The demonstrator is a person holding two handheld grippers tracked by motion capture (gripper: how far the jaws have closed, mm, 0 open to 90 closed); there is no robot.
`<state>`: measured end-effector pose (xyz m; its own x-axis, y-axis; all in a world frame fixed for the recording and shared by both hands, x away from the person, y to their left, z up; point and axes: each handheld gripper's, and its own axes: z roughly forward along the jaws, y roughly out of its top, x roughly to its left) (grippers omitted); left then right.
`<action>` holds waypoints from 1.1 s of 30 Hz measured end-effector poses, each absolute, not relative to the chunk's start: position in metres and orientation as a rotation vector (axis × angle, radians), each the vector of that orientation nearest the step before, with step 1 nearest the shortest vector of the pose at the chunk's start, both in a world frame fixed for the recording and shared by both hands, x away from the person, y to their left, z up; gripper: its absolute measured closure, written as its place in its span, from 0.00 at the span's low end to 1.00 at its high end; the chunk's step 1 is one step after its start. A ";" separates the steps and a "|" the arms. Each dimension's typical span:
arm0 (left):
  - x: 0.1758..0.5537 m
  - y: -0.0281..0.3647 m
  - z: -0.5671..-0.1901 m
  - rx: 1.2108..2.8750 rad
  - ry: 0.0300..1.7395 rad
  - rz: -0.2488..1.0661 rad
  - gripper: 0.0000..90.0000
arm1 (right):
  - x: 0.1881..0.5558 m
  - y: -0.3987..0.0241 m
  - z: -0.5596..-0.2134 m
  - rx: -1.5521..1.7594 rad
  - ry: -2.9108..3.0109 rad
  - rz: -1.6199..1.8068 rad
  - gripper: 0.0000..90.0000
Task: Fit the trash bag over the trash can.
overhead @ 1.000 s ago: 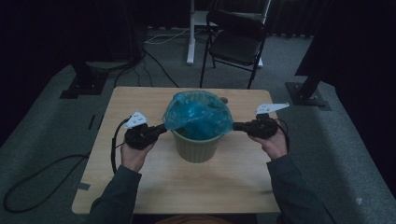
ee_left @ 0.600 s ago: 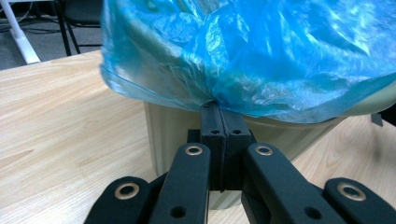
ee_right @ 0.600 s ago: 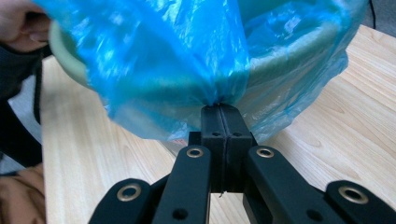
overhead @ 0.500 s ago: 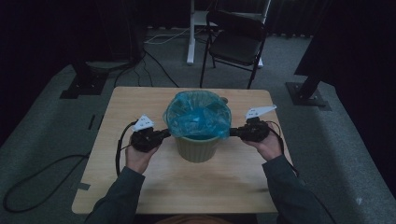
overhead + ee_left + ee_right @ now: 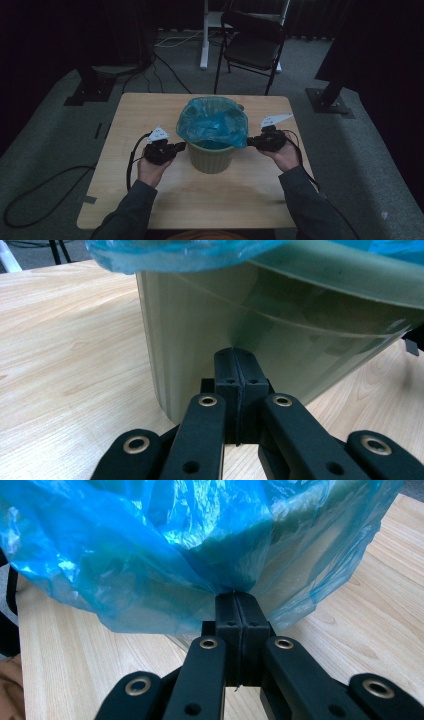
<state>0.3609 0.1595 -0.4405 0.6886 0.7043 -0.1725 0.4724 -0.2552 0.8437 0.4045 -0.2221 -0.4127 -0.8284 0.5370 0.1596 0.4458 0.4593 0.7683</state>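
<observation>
The blue bag [image 5: 165, 555] was draped over the rim of the green bin [image 5: 211, 155], which stood mid-desk between your hands. Your right hand-held gripper [image 5: 235, 597] had its jaws pressed together on a fold of the bag's hem, likely to draw the plastic down the bin's outside. Your left hand-held gripper [image 5: 235, 351] was closed with nothing in it, tips just at the bin's wall below the overhanging plastic, so on that side the hem hung free. The desk [image 5: 150, 107] around the bin carried nothing else in the way; the bulging bag itself hid the rim. Beyond the desk stood a folding chair [image 5: 252, 47], with cables [image 5: 170, 40] on the floor, well apart.
</observation>
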 end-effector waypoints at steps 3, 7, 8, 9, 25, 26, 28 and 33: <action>0.358 0.163 -0.437 1.891 0.914 0.303 1.00 | 0.403 -0.223 -0.411 0.872 2.581 1.321 0.95; 0.352 0.171 -0.430 1.865 0.914 0.322 0.97 | 0.401 -0.227 -0.407 0.879 2.553 1.342 0.88; 0.351 0.173 -0.429 1.860 0.913 0.328 0.94 | 0.399 -0.232 -0.404 0.880 2.542 1.359 0.83; 0.349 0.175 -0.427 1.858 0.912 0.334 0.92 | 0.398 -0.234 -0.402 0.879 2.536 1.362 0.81; 0.328 0.195 -0.399 1.757 0.892 0.402 0.80 | 0.389 -0.255 -0.371 0.888 2.412 1.482 0.70; 0.327 0.196 -0.397 1.750 0.888 0.405 0.80 | 0.389 -0.254 -0.370 0.888 2.410 1.484 0.70; 0.326 0.197 -0.392 1.733 0.882 0.411 0.79 | 0.390 -0.251 -0.367 0.885 2.406 1.490 0.69; 0.326 0.198 -0.380 1.695 0.841 0.410 0.73 | 0.393 -0.245 -0.362 0.882 2.398 1.510 0.67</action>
<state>0.3259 0.1975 -0.3801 0.6830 0.7139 -0.1544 0.3184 -0.1007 0.9426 0.3927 -0.2452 -0.3616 -0.8095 0.5647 0.1604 0.3887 0.3109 0.8673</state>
